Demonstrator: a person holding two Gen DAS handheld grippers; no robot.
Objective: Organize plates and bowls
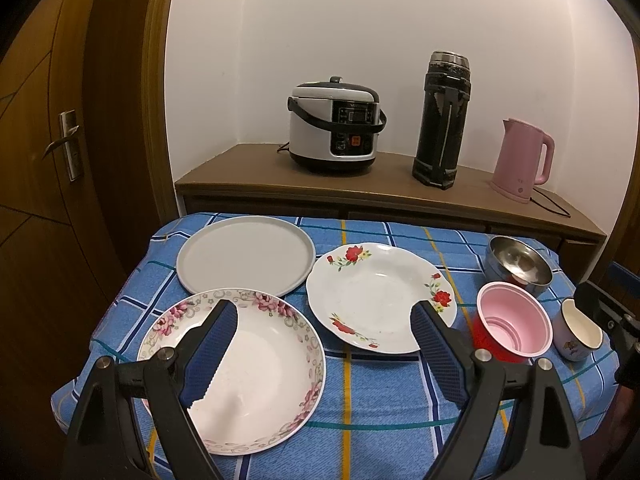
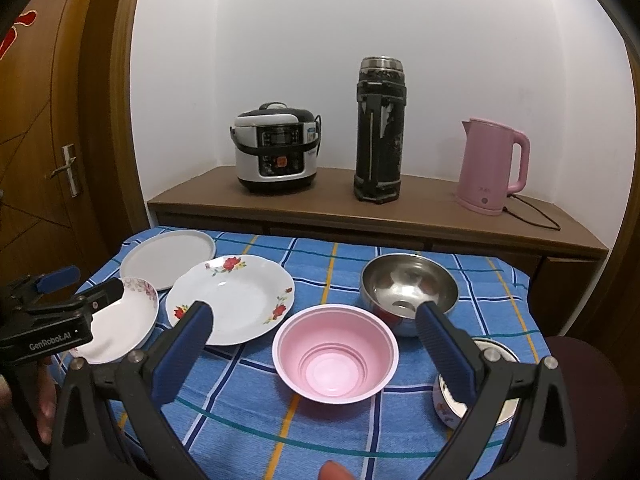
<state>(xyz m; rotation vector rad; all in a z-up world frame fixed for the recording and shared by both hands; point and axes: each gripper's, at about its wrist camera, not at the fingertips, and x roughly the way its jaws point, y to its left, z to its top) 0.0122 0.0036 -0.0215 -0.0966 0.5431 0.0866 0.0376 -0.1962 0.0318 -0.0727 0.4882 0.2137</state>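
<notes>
On the blue checked tablecloth [image 1: 360, 408] lie a plain grey plate [image 1: 246, 254], a white plate with red flowers [image 1: 376, 296] and a pink-flowered plate [image 1: 260, 372]. My left gripper [image 1: 324, 312] hangs open above the gap between the two flowered plates. To the right stand a pink bowl [image 2: 336, 354], a steel bowl [image 2: 408, 286] and a small floral cup [image 2: 472, 396]. My right gripper [image 2: 314, 316] is open above the pink bowl, holding nothing. The left gripper's body [image 2: 44, 320] shows at the left edge of the right wrist view.
A brown sideboard [image 1: 360, 192] behind the table carries a rice cooker [image 1: 334, 124], a tall black thermos [image 1: 442, 120] and a pink kettle [image 1: 522, 160] with a cord. A wooden door [image 1: 52, 160] stands at the left. A fingertip [image 2: 334, 470] shows at the bottom.
</notes>
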